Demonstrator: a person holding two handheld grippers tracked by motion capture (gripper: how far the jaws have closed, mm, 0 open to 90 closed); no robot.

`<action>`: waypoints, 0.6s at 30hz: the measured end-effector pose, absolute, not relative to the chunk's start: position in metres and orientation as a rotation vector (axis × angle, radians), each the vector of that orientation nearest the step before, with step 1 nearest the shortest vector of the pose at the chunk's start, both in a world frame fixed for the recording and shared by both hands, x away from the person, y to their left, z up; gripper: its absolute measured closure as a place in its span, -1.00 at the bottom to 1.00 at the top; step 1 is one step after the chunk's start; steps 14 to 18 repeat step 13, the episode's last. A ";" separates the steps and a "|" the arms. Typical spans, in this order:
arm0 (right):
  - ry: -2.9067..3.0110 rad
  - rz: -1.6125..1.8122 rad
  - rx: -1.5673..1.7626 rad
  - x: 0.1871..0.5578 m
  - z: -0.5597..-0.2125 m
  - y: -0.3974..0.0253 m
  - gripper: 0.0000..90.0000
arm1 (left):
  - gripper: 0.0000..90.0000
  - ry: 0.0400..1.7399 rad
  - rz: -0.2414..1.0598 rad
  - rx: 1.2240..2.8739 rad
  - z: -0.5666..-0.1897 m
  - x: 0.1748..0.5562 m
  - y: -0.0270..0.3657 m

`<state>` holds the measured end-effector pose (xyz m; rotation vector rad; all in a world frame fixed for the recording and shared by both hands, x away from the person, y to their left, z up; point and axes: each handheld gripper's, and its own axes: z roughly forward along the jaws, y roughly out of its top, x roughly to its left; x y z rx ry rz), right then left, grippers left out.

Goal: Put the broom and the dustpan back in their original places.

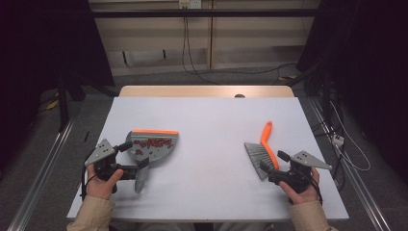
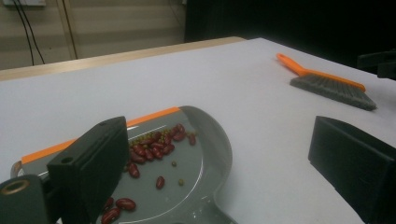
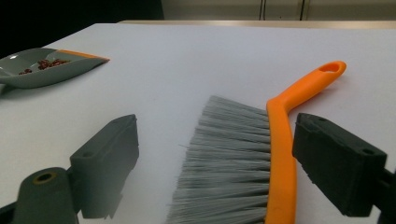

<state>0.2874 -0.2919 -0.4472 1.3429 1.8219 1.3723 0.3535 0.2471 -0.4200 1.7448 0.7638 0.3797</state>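
A grey dustpan with an orange lip lies at the table's left. It holds red beans and a few small green ones. My left gripper is open at the pan's near end, one jaw on each side of its handle. In the left gripper view the dustpan spreads out beyond the wide-apart jaws of that gripper. An orange-handled brush with grey bristles lies flat at the right. My right gripper is open, and in the right gripper view the brush lies between its jaws, apart from both.
The white table has a wooden strip along its far edge. Cables trail over the floor behind, and metal rails run along both sides. Open tabletop separates pan and brush.
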 end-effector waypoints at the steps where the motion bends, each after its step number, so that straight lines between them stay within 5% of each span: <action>1: 1.827 1.380 1.341 0.288 -0.448 -0.291 -0.68 | -0.88 0.763 0.379 1.743 -0.421 0.353 0.248; 18: 1.834 1.379 1.322 0.288 -0.449 -0.289 -0.68 | -0.88 0.754 0.384 1.761 -0.424 0.352 0.248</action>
